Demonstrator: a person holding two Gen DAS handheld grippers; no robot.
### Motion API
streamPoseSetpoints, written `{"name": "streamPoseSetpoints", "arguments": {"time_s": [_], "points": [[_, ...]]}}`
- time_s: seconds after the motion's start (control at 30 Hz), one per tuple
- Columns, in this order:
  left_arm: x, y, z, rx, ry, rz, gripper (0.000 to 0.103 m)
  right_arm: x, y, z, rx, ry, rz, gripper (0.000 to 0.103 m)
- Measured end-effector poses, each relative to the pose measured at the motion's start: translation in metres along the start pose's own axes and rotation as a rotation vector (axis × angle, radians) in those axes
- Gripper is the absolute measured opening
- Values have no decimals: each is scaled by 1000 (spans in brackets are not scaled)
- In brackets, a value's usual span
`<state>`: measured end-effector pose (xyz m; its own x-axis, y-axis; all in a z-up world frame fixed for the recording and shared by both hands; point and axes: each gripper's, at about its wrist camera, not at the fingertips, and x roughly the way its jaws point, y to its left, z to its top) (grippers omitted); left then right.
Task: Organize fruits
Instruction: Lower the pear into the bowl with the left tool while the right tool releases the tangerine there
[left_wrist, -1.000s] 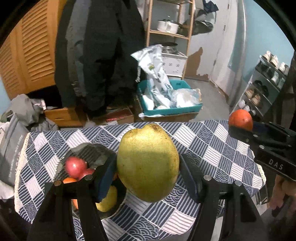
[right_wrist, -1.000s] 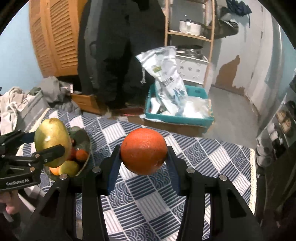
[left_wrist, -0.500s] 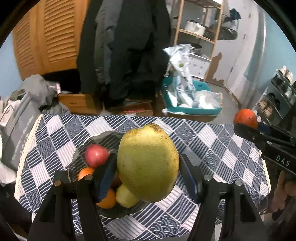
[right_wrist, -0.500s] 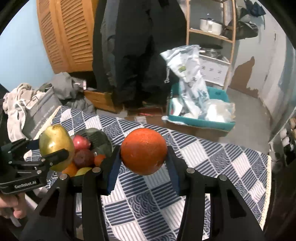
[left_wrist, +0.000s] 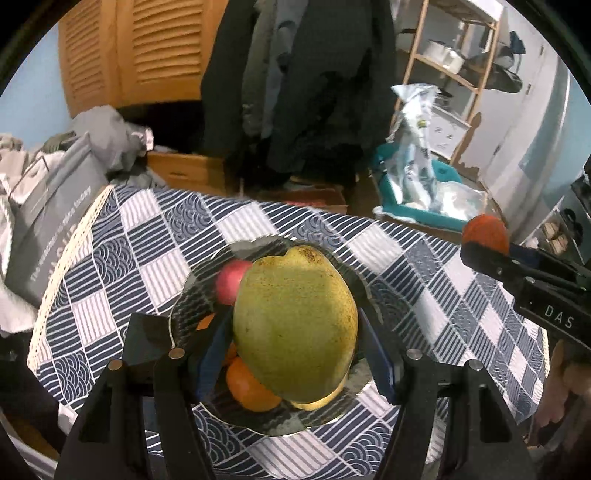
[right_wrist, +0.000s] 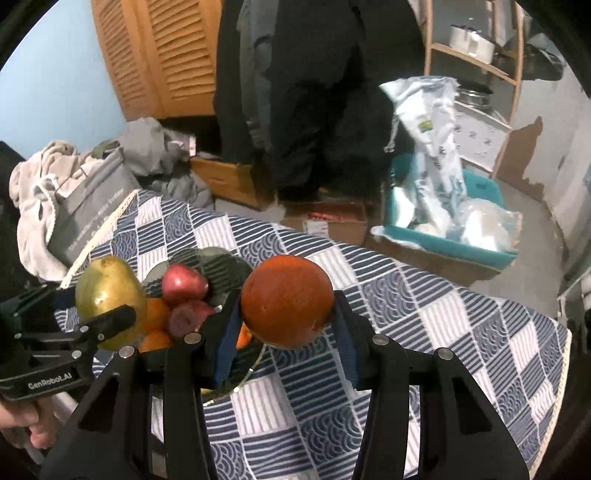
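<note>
The left hand-held gripper (left_wrist: 295, 328) squeezes a big green pear (left_wrist: 295, 325) in the middle of its picture, right over the bowl (left_wrist: 192, 291) on the table (left_wrist: 424, 280). The right hand-held gripper (right_wrist: 286, 325) pinches an orange (right_wrist: 288, 301) just to the right of the bowl. In the bowl lie red apples (right_wrist: 183, 282) and small oranges (left_wrist: 247, 387).

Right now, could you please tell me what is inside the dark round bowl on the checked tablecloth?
The dark round bowl holds red apples, small oranges and a yellow fruit. The held green pear covers its middle, so anything beneath stays hidden.
</note>
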<state>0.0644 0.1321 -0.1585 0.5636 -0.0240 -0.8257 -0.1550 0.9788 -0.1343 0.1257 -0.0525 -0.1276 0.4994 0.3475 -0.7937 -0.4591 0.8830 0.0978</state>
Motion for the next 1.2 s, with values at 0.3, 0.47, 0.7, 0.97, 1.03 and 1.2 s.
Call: {"name": "streamPoseSetpoints", "arguments": {"time_s": [0.3, 0.47, 0.7, 0.97, 1.03, 1.2], "points": [[30, 23, -13, -44, 71, 6, 69, 54, 25, -1, -48, 83, 33, 47], [42, 29, -20, -46, 99, 18, 69, 81, 36, -4, -56, 133, 62, 47], [57, 36, -25, -64, 134, 19, 69, 105, 40, -8, -43, 180, 89, 47], [63, 37, -24, -76, 145, 24, 69, 117, 46, -10, -50, 202, 104, 47], [62, 36, -23, -73, 142, 19, 67, 118, 47, -10, -54, 198, 112, 48], [50, 25, -17, -9, 89, 65, 75, 113, 46, -8, -50, 173, 116, 69]]}}
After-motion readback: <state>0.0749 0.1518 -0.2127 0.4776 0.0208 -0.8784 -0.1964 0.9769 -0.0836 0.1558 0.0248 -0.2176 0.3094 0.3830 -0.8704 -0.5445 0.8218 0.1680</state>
